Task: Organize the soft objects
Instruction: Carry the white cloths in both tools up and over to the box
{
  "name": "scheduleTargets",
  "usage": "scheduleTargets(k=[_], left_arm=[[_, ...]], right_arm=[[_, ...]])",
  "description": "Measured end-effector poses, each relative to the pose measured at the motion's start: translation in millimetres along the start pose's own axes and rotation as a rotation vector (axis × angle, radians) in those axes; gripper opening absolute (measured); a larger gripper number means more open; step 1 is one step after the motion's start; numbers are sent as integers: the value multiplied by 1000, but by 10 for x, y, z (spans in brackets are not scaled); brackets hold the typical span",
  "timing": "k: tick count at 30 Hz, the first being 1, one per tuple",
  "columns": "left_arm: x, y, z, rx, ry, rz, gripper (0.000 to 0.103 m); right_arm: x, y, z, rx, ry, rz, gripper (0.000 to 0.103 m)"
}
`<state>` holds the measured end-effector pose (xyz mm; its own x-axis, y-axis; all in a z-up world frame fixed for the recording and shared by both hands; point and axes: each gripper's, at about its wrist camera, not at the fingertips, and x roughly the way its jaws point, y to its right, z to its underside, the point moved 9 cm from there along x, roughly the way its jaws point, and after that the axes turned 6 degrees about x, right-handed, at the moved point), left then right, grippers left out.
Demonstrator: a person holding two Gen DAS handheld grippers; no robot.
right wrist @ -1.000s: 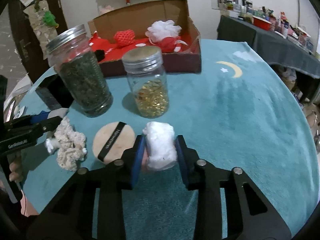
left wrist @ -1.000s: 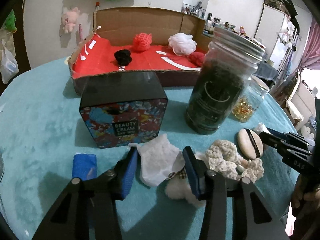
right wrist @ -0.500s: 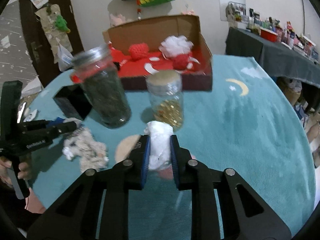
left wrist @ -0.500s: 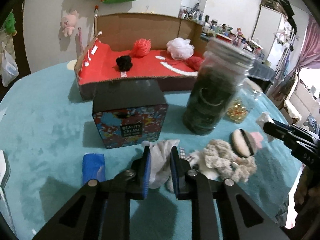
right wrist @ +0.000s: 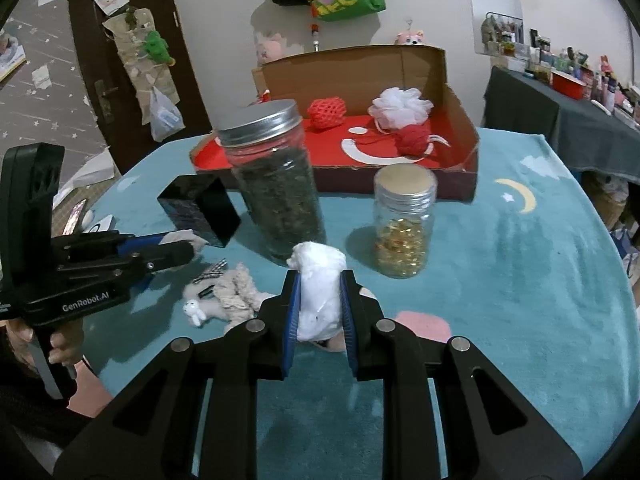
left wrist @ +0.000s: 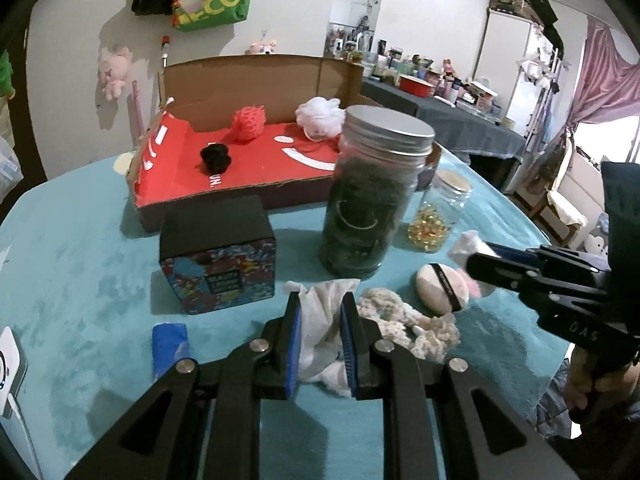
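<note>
White cloth (left wrist: pixel 320 320) now lifted, clamped between left jaws (cotton wad (right wrist: pixel 320 292) likewise, right).

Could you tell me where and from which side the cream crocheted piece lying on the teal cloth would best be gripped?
Probably across the thick twisted loop at the left end of the cream crocheted piece, coming from above and slightly from the near side. That bunch stands proud of the teal cloth, while the tall jar crowds the far side.

The left gripper (left wrist: pixel 320 334) clamped a white cloth (left wrist: pixel 322 316); the right gripper (right wrist: pixel 319 314) tightened on its white wad (right wrist: pixel 320 300); both lifted.
</note>
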<state>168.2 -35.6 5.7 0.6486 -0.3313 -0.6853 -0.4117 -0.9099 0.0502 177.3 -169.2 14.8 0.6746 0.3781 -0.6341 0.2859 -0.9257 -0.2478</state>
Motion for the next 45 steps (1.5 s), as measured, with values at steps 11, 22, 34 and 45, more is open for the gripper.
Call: scheduleTargets(k=[11,22,34,45], left_arm=[[-15,53,-11,7,10,18,19],[-19,141,-18,13,16,51,19],[49,315,-5,28,1,92,19],[-47,64,20,-26,5,67,19]], right_arm=[[40,-73,5,-9,-6,-18,19],[29,-103,-3,-9,-6,-38,19],[70,-206,28,-22,-19,-67,19],[59,-146,55,-12,-19,-60,19]])
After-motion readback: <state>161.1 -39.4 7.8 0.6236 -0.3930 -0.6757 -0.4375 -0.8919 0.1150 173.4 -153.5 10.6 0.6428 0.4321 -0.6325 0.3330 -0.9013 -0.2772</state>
